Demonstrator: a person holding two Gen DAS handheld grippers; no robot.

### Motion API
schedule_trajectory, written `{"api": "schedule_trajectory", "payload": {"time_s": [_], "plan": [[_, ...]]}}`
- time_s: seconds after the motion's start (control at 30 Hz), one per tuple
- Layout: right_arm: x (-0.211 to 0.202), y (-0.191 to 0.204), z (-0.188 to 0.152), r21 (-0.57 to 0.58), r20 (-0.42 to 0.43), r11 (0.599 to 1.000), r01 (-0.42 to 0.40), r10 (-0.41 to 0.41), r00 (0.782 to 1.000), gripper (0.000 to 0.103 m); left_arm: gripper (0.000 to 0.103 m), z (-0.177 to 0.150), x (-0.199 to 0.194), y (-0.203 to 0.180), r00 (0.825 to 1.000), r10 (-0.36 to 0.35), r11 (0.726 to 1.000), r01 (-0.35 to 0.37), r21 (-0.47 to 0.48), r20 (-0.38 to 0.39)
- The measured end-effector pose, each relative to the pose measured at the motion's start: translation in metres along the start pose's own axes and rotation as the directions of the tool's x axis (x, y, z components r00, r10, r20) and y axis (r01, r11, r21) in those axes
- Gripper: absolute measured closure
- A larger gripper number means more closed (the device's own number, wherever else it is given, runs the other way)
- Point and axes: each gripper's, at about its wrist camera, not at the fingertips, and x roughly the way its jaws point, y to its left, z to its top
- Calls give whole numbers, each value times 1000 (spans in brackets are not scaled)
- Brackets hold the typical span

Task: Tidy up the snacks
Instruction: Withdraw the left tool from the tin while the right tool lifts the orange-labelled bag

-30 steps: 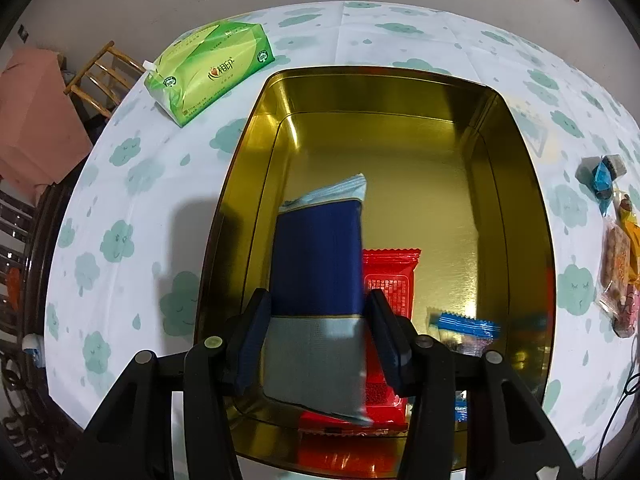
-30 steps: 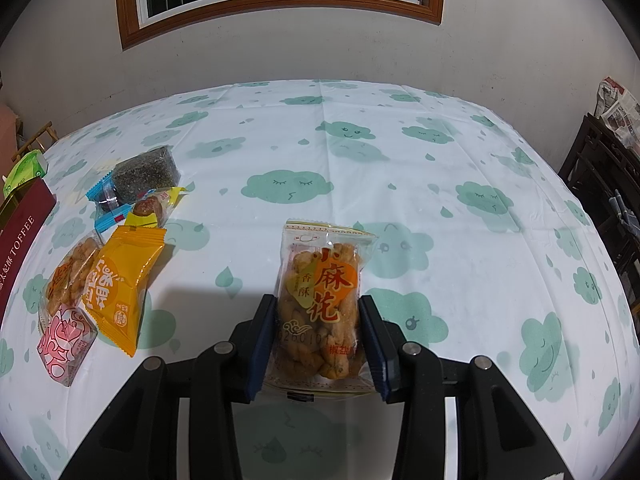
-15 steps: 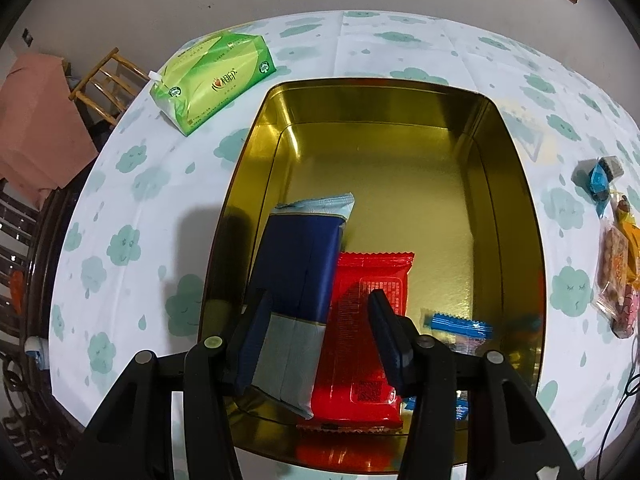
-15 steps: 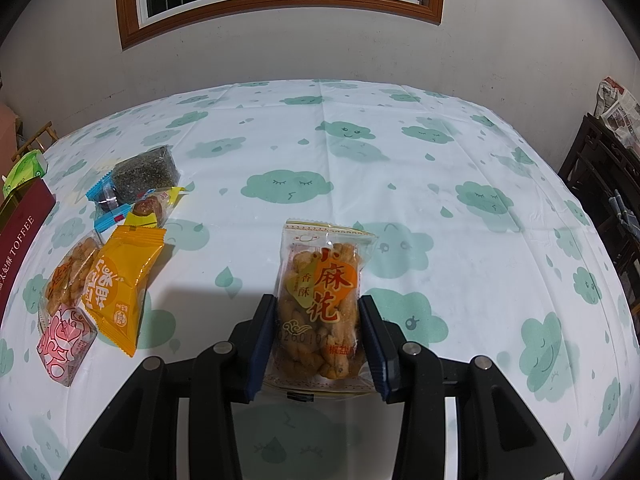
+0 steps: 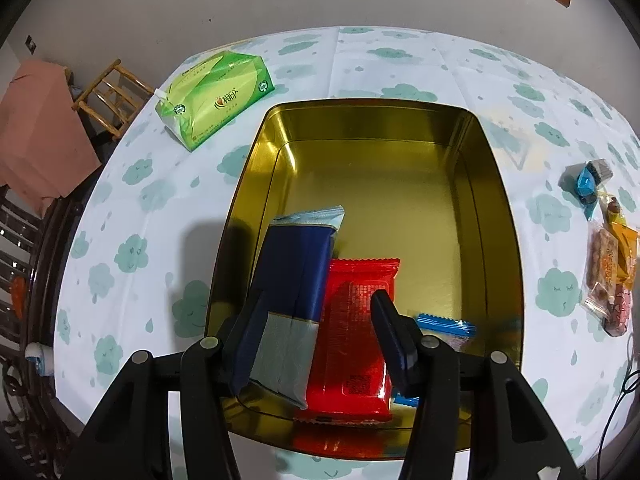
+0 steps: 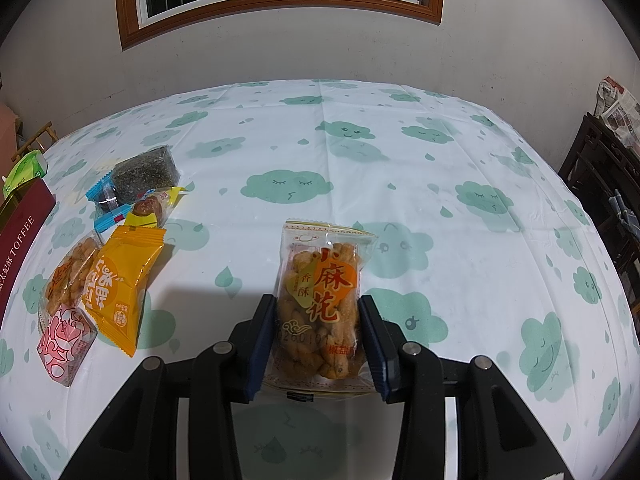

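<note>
Since a second ago the left tool [image 5: 318, 334] has let its jaws widen and the blue packet [image 5: 294, 280], gripped then, now leans free against the left finger inside the gold tin [image 5: 504, 240], overlapping a red packet [image 5: 356, 344]; the right finger stands clear over the red one. Most of the tin's floor beyond is bare. Across the bench [image 6: 400, 160], the right tool [image 6: 318, 338] stays clamped on a clear fried-twist bag [image 6: 322, 300] printed 麻花. To its left lie loose snacks [image 6: 116, 276] beside a maroon side reading TOFFEE [image 6: 20, 236]; to its right the cloth lies open.
</note>
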Motion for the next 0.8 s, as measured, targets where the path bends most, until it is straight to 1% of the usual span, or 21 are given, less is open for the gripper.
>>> {"api": "schedule_trajectory", "payload": {"time_s": [0.07, 0.13, 0.37, 0.43, 0.5, 0.57, 0.8], "plan": [[0, 0, 0, 0, 0, 1000, 0, 0, 1000, 61, 52, -1, -1, 0, 1000, 0, 1000, 0, 0, 4], [0, 0, 0, 0, 0, 1000, 1, -1, 1000, 61, 52, -2, -2, -1, 1000, 15, 1000, -15, 7, 10], [0, 0, 0, -2, 0, 1000, 3, -3, 1000, 61, 40, -5, -9, 3, 999, 39, 999, -39, -8, 33], [0, 1, 1, -2, -1, 1000, 2, -2, 1000, 62, 39, -7, -11, 3, 998, 50, 999, -49, -11, 43], [0, 1, 1, -3, -4, 1000, 5, -5, 1000, 62, 35, -8, -12, 3, 997, 65, 998, -65, -13, 48], [0, 1, 1, -7, -8, 1000, 11, -11, 1000, 63, 28, -10, -14, 3, 995, 74, 997, -72, -20, 62], [-3, 1, 4, 16, -14, 999, 28, -28, 1000, 63, 18, -20, -25, 4, 992, 58, 997, -51, -64, 110]]}}
